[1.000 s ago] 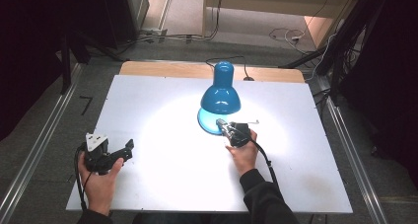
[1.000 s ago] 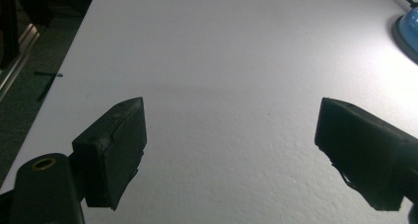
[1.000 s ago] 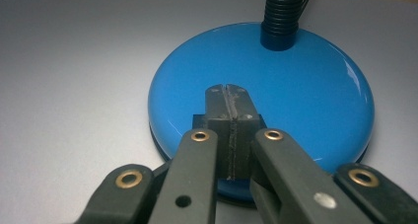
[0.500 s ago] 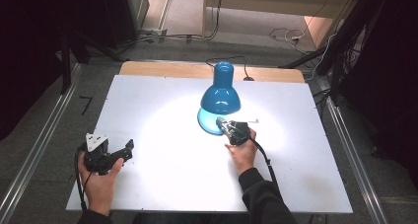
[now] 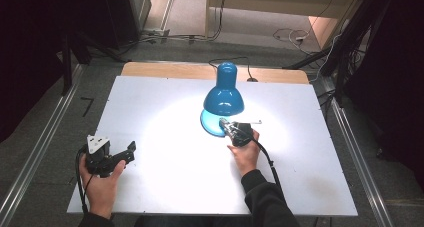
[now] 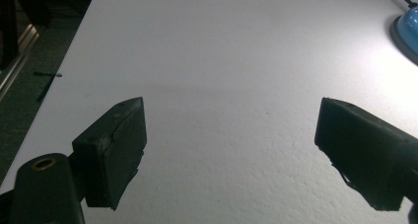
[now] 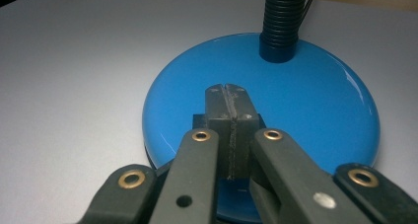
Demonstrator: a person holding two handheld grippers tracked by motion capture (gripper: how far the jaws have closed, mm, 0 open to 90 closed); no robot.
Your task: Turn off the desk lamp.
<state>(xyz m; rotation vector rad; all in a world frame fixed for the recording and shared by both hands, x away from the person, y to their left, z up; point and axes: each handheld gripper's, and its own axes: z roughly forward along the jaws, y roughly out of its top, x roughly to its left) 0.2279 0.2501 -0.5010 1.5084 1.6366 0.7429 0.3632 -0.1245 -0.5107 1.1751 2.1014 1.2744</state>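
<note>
We see the room dim and nearly black at its sides, with the blue lamp throwing a bright white pool on the desk around its base; brightness fades away from the lamp. The glossy base carries pale streaks of glare. In the left gripper view the nearest parts look soft and dark.

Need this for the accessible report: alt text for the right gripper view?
The right gripper, jaws shut together with nothing between them, presses its tip onto a dark switch on the round blue lamp base. A black ribbed neck rises from the base's far side; the white table surrounds it.
</note>
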